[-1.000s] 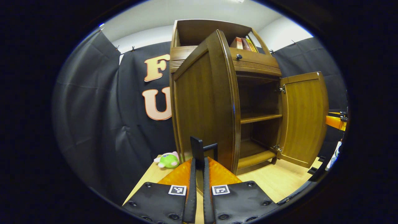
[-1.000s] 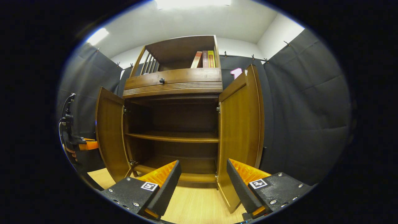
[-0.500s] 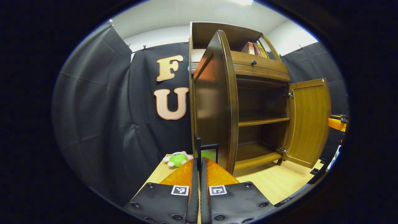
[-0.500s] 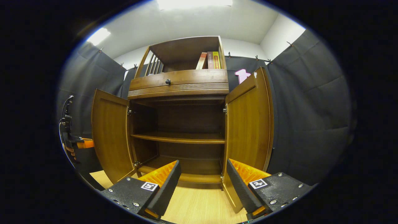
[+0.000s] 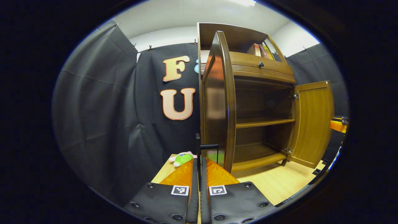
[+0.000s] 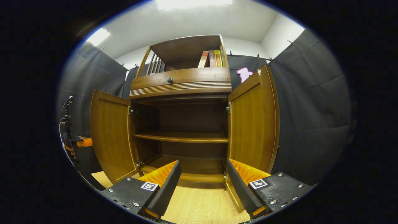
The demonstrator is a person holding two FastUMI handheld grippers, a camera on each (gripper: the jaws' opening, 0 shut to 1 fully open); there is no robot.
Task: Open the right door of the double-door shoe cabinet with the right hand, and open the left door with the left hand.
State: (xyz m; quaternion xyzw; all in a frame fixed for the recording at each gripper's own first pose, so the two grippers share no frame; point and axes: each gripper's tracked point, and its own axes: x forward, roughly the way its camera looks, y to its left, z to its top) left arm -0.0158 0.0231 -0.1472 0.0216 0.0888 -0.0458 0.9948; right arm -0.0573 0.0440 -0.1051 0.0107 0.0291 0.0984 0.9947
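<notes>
Both doors of the shoe cabinet [image 6: 182, 84] stand open: left door [image 6: 108, 137], right door [image 6: 252, 124]. Left claw [image 5: 199, 161] clamped on the left door's handle [image 5: 207, 147]; right claw [image 6: 202, 180] apart, empty. Only release remains.

Nothing here can actually be read. The books [image 6: 211, 59] on the top shelf of the shoe cabinet [image 6: 182, 81] carry printing down their spines, one spine red-brown and one yellow, but the lettering is far too small to make out. Each tool wears small square black-and-white coded markers [image 5: 217, 190] on its black finger mounts, seen near the bottom of both the left gripper view and the right gripper view [image 6: 149, 186]; these are patterns, not words or numbers.
</notes>
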